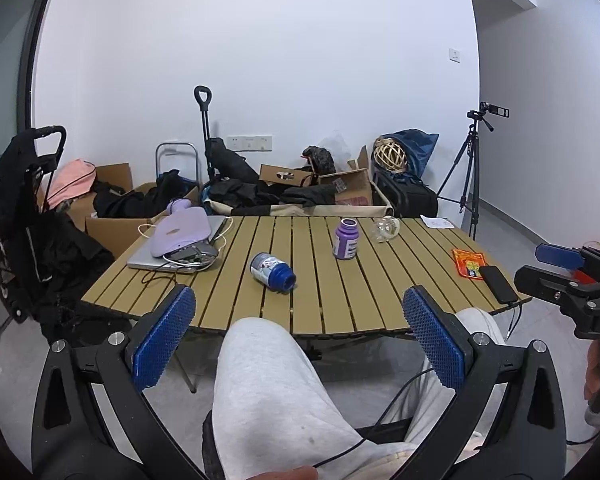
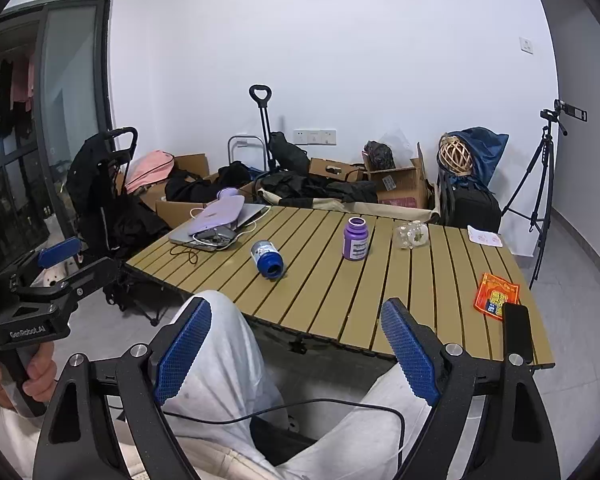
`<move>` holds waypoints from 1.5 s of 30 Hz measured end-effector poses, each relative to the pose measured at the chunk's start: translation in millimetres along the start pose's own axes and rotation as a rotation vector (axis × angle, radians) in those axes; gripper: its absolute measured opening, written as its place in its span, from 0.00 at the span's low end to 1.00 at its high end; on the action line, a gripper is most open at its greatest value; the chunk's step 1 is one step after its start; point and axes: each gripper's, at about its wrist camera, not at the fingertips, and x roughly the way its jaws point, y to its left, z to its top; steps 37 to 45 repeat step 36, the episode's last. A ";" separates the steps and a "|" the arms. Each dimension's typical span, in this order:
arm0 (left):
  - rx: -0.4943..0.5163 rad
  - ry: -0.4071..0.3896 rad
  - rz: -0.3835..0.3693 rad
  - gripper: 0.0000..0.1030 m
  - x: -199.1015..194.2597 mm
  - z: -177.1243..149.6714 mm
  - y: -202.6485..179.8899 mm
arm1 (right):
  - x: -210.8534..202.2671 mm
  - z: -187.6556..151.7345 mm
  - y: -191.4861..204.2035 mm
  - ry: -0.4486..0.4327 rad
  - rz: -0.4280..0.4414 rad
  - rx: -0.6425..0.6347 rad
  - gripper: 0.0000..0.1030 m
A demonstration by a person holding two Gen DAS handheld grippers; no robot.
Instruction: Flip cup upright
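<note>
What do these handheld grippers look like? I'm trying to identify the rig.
Both the left gripper and right gripper are black frames with silver bolts and blue dimpled finger pads. The left one's body reads "GenRobot.AI". A thin black cable trails over grey trousers.

Cup [image 1: 385,229] [image 2: 411,234]: clear glass with small pale flecks, lying tipped on its side on the far part of my slatted table [image 1: 320,300] [image 2: 340,300]. It rests just right of the upright purple bottle [image 1: 346,239] [image 2: 355,239], apart from it.
</note>
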 end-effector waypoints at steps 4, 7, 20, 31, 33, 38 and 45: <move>-0.008 -0.001 0.000 1.00 0.0 0.5 0.5 | 0.6 -0.1 -0.6 0.002 0.001 0.000 0.88; -0.012 0.001 0.002 1.00 1.0 0.7 1.4 | 1.9 -1.6 -1.9 0.008 0.004 0.002 0.88; -0.009 -0.004 0.002 1.00 1.5 0.9 1.0 | 2.1 -2.7 -3.0 0.010 0.006 0.005 0.88; -0.010 -0.001 0.000 1.00 0.4 -0.6 1.5 | 4.0 -1.8 -4.4 0.017 0.007 0.012 0.88; -0.010 0.002 0.001 1.00 1.2 0.0 2.0 | 4.0 -1.9 -5.0 0.016 0.007 0.012 0.88; -0.013 0.002 -0.007 1.00 2.6 -0.4 3.3 | 4.8 -2.0 -5.8 0.014 0.012 0.013 0.88; -0.013 0.002 -0.007 1.00 2.6 -0.4 3.3 | 4.8 -2.0 -5.8 0.014 0.012 0.013 0.88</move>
